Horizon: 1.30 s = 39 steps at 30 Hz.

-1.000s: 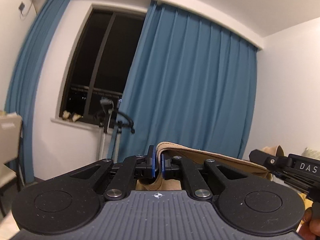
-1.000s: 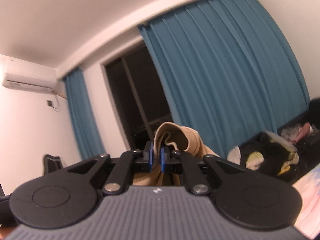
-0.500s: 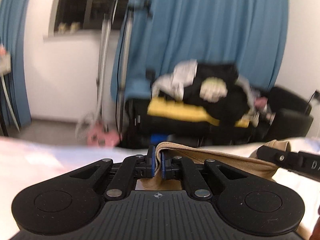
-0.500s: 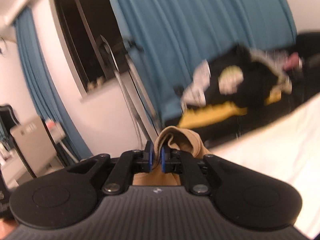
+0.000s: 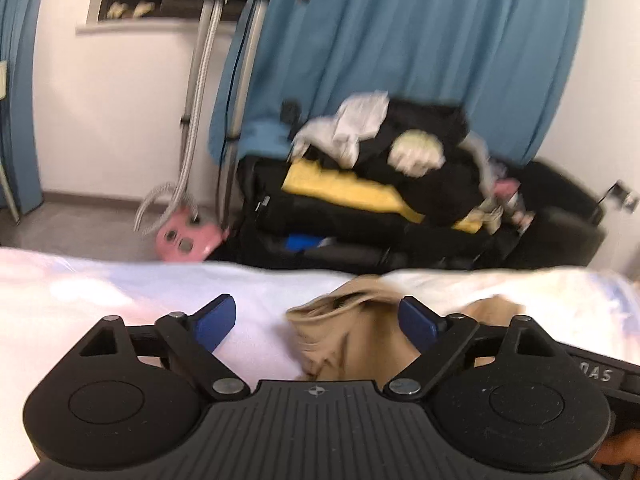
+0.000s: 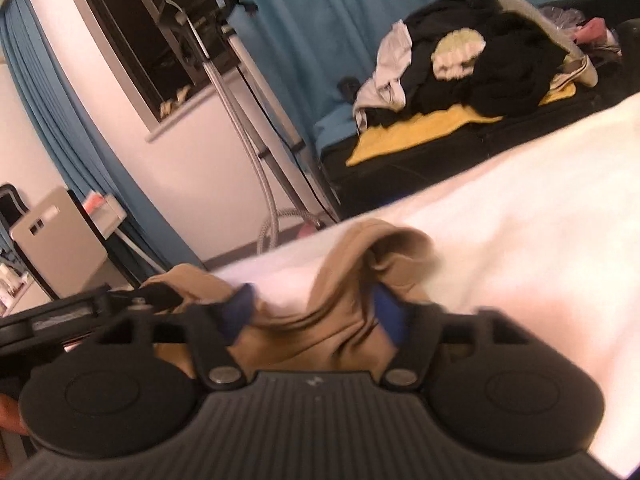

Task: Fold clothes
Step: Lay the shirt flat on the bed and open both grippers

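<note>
A tan garment (image 5: 352, 336) lies bunched on the white bed sheet (image 5: 120, 292). My left gripper (image 5: 316, 322) is open, its blue pads wide apart, with the garment's edge lying loose between them. In the right wrist view the same tan garment (image 6: 352, 280) rises in a crumpled fold on the sheet (image 6: 540, 216). My right gripper (image 6: 316, 312) is open too, its blue pads either side of the cloth, not pinching it. The left gripper's body (image 6: 80, 312) shows at the left of the right wrist view.
Beyond the bed's far edge stands a black sofa (image 5: 560, 216) piled with dark, white and yellow clothes (image 5: 400, 152). A garment steamer with a pink base (image 5: 186, 236) and pole stands by blue curtains (image 5: 420, 40). A chair (image 6: 56, 240) stands at the left.
Both grippers came down from head height to the bed and opened, letting go of the tan garment, which now lies on the sheet.
</note>
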{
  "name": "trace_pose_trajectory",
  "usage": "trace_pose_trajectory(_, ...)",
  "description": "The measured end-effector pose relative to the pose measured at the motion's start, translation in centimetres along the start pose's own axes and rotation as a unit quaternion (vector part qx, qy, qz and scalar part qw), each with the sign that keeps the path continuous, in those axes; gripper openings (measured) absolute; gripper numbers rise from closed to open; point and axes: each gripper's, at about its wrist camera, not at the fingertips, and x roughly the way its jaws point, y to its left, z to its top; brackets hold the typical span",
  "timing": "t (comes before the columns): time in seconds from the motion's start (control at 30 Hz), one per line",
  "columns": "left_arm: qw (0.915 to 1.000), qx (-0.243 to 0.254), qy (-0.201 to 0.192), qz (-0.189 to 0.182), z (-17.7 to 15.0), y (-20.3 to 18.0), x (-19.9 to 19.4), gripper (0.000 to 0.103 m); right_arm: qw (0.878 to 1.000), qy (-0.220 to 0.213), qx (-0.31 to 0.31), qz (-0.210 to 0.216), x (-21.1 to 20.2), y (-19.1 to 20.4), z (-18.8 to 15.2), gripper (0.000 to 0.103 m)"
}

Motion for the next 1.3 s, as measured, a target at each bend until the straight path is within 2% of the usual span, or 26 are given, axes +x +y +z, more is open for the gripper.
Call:
trace_pose_trajectory(0.17, 0.9990, -0.007, -0.029, -0.033, -1.3, -0.7, -8.8, 0.095, 0.999, -0.020, -0.032, 0.009, -7.7, 2.4, -0.2, 0.078)
trace_pose_trajectory(0.27, 0.9982, -0.013, -0.045, -0.038, -3.0, -1.0, -13.9, 0.095, 0.998, -0.037, -0.046, 0.006, -13.2, 3.1, -1.8, 0.081)
trace_pose_trajectory(0.37, 0.9963, -0.047, -0.054, -0.047, -5.4, -0.7, -18.8, 0.095, 0.996, -0.054, -0.068, -0.002, -18.6, 4.2, -4.4, 0.081)
trace_pose_trajectory(0.47, 0.9973, -0.039, -0.060, -0.016, -7.8, -1.3, -23.1, 0.095, 0.994, -0.067, -0.085, -0.008, -23.6, 5.1, -7.5, 0.081)
trace_pose_trajectory(0.53, 0.9976, -0.036, -0.059, -0.010, -9.4, -1.4, -25.4, 0.095, 0.993, -0.063, -0.096, -0.006, -26.0, 5.7, -9.5, 0.081)
trace_pose_trajectory(0.67, 0.9959, -0.075, -0.050, -0.003, -12.1, -0.2, -28.0, 0.094, 0.994, -0.056, -0.098, 0.002, -29.9, 7.2, -12.8, 0.082)
trace_pose_trajectory(0.73, 0.9941, -0.100, -0.041, -0.005, -12.8, 0.9, -28.3, 0.093, 0.996, -0.048, -0.073, 0.005, -30.9, 7.1, -14.1, 0.084)
trace_pose_trajectory(0.8, 0.9883, -0.144, -0.039, -0.030, -13.3, 2.5, -28.5, 0.093, 0.997, -0.039, -0.062, 0.006, -31.1, 6.9, -15.0, 0.084)
trace_pose_trajectory(0.93, 0.9646, -0.246, -0.041, -0.086, -14.0, 5.6, -27.9, 0.093, 0.998, -0.024, -0.065, 0.001, -30.2, 6.7, -16.3, 0.084)
trace_pose_trajectory(1.0, 0.9557, -0.277, -0.045, -0.090, -13.9, 6.6, -27.8, 0.093, 0.998, -0.015, -0.061, -0.002, -29.5, 6.5, -16.6, 0.084)
trace_pose_trajectory(1.2, 0.9636, -0.246, -0.062, -0.083, -12.9, 6.4, -27.5, 0.094, 0.999, 0.002, -0.039, -0.010, -27.4, 5.6, -16.8, 0.084)
trace_pose_trajectory(1.3, 0.9712, -0.216, -0.064, -0.078, -12.3, 5.6, -27.0, 0.094, 0.999, 0.006, -0.040, -0.012, -26.4, 5.5, -16.8, 0.084)
